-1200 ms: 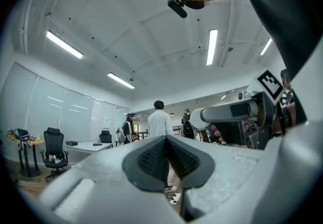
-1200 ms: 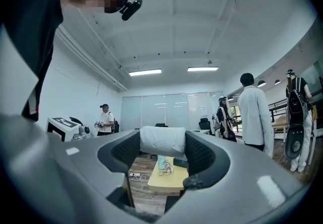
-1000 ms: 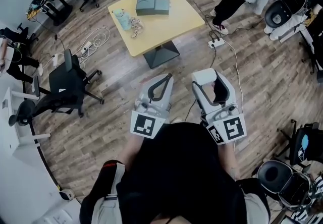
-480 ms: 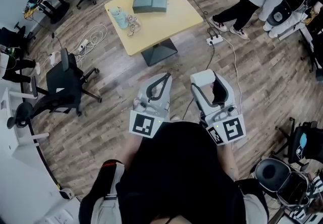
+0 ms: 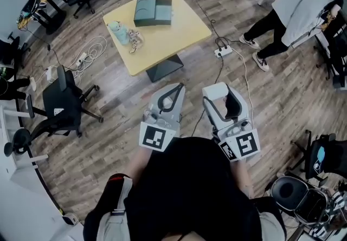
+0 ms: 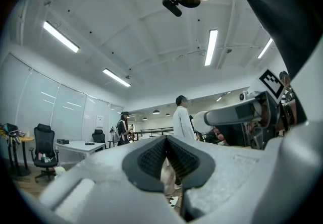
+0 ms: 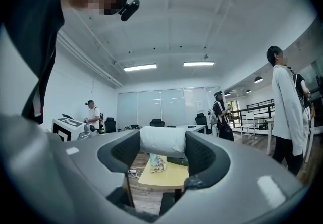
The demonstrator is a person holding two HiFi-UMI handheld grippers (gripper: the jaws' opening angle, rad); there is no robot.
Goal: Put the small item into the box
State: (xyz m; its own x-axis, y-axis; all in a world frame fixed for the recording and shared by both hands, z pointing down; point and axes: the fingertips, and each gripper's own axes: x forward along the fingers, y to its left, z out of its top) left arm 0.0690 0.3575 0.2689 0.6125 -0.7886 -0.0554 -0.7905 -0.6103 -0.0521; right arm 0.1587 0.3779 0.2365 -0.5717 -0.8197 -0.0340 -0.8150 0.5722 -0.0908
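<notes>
The task has barely begun. The right tool (image 7: 162, 153) is closed on a white, soft-looking packet (image 7: 161, 141), apparently the small item. Its jaws stand wide with the packet spanning from pad to pad. The left tool (image 5: 179, 88) is empty, its jaws pressed together at the tips. Both tools are held level, close in front of the person, over the wooden floor (image 5: 124, 126) and well apart from the yellow worktop (image 5: 181, 33).

The grey-green box (image 5: 153, 11) sits at the far side of that worktop, with a pale cup (image 5: 115, 31) and some small clutter near it. I cannot tell from here whether the box stands open.

By my reading the pick-up is done. Still to do are carrying the packet to the worktop, bringing it over the box, perhaps opening the box with the free left tool, and letting go inside.
</notes>
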